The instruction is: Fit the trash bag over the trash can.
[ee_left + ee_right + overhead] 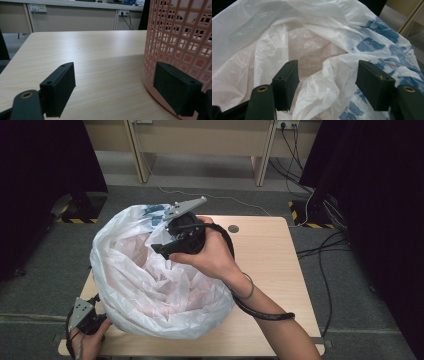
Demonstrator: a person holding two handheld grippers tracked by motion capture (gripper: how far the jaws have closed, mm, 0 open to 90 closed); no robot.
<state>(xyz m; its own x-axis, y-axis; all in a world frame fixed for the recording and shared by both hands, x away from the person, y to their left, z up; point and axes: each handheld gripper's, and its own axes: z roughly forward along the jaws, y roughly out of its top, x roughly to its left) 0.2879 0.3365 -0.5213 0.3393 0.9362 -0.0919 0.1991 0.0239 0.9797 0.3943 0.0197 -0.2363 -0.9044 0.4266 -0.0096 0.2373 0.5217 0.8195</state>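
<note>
A pale wood-grain worktop (270,270) carries a pink plastic lattice basket (180,32), which in the high view is covered by a large crinkled white plastic bag with blue print (150,285) draped over and into it, the bag's mouth open upward. The basket and bag sit on the left half of the worktop, reaching its near-left edge. The right gripper (167,242), held in the person's right hand (212,255), hovers over the far rim of the bag; its jaws stand wide apart, and in the right gripper view a fold of the white film (324,82) lies between them without either pad pressing on it. The left gripper (115,87) sits low at the worktop's near-left corner, its jaws spread wide with bare wood between them and one pad just beside the basket's lower wall, gripping nothing.
</note>
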